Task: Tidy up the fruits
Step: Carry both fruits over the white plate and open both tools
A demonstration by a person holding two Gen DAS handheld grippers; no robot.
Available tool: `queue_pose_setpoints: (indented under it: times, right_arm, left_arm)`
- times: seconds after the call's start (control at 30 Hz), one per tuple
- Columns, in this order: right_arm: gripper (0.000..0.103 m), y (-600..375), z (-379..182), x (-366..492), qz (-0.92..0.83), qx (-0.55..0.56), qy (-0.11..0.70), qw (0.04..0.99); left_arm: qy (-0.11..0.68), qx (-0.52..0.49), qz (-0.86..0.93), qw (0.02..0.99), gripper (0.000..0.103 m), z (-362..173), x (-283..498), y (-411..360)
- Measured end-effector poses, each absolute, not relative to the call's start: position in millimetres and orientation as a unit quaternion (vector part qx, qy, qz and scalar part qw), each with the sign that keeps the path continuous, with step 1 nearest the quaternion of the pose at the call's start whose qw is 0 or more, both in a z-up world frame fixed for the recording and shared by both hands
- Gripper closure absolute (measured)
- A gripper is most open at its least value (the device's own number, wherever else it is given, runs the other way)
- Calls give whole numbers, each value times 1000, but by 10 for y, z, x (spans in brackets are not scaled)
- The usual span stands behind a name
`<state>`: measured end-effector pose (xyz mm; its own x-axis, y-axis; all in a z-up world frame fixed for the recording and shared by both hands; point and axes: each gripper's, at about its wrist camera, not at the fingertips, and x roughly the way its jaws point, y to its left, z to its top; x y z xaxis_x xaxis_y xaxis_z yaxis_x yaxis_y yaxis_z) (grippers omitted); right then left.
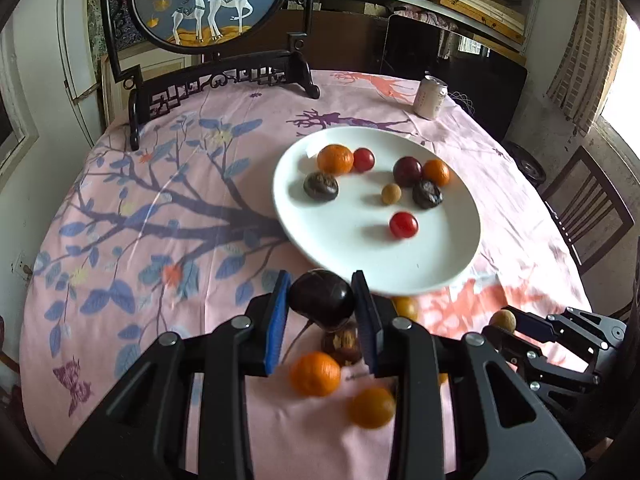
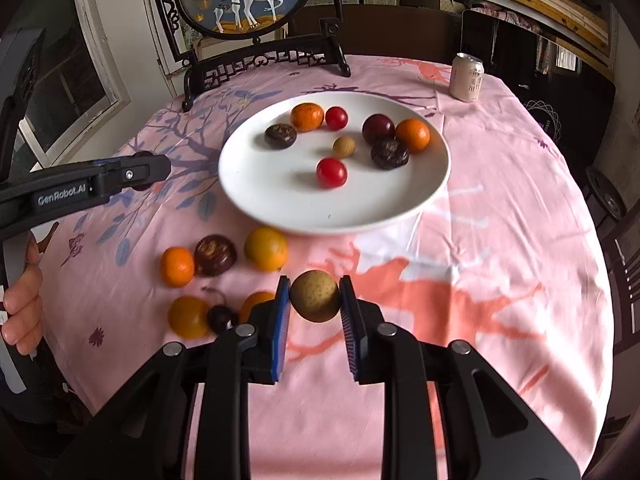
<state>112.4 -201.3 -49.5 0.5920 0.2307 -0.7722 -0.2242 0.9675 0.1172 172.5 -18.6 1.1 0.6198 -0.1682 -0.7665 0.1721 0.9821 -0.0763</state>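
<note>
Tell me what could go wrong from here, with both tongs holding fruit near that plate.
The round dark fruit in the left tongs and the tan fruit in the right tongs are each pinched only at their sides, so either might slip out and roll. The white plate already holds eight loose fruits, so a dropped one could knock them about. The two tongs work close together and may collide above the loose fruit lying on the tablecloth.
</note>
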Motion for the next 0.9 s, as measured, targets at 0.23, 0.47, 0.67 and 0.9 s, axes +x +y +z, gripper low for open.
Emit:
queue_pose_setpoints:
  times: [0.23, 0.47, 0.67, 0.9]
  right_arm:
    - [78, -2111, -392, 2063, 121, -8, 418, 900]
    - [79, -2114, -696, 2749, 139, 17, 456, 879]
    - [79, -2045, -851, 2815, 153, 18, 466, 871]
    - [52, -1973, -805, 2763, 141, -12, 464, 875]
  left_arm:
    - [447, 15, -86, 890, 72, -27, 2812, -634]
    - [476, 37, -80, 875, 71, -393, 3300, -939]
    - [492, 45, -77, 866, 71, -585, 3395, -957]
    - [491, 47, -78, 867, 70, -567, 3396, -981]
